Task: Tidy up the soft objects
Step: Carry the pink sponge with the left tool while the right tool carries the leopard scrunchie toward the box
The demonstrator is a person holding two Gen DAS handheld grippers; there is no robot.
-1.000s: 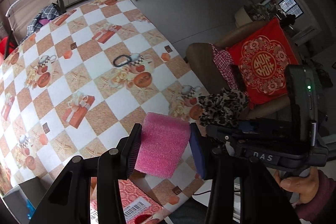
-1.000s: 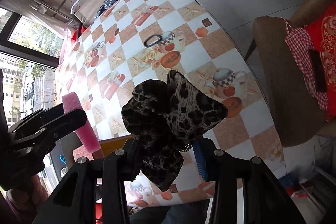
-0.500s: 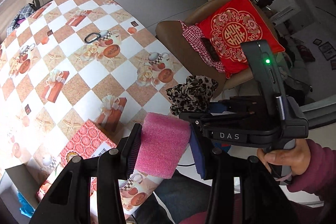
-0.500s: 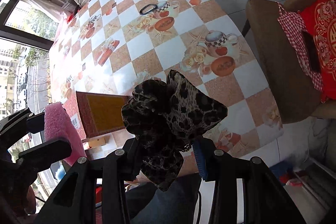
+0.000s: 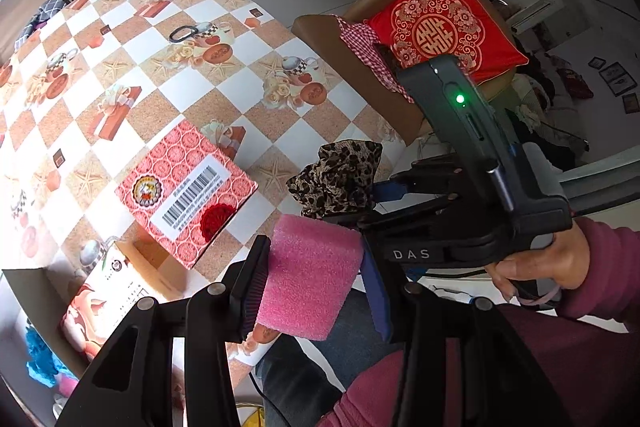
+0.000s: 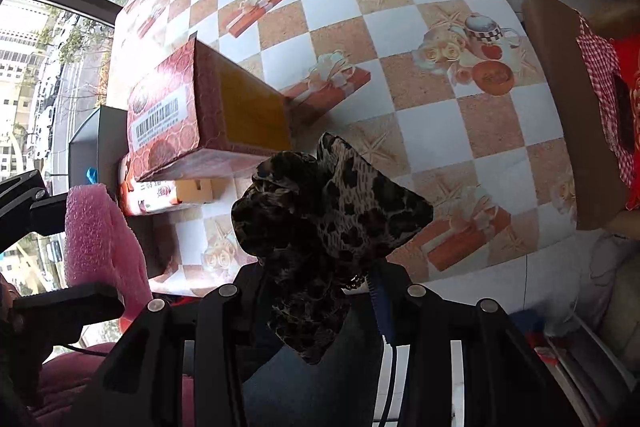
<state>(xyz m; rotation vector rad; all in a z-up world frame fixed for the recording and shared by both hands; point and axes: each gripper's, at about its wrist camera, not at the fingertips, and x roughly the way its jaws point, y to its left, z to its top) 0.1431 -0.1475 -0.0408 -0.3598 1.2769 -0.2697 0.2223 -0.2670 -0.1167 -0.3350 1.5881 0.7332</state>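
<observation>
Ahead and to the left of both loads sits the open red patterned cardboard box (image 5: 188,187) on the counter (image 5: 256,79); left hand-held gripper (image 5: 316,287), nearer it, clamps a pink foam block (image 5: 310,279); right hand-held gripper (image 6: 320,291) pinches a leopard-print fabric scrunchie (image 6: 328,215).

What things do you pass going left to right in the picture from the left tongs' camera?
Red patterned box → pink sponge held in the left tongs → right tongs gripping the leopard scrunchie → the right hand.
</observation>
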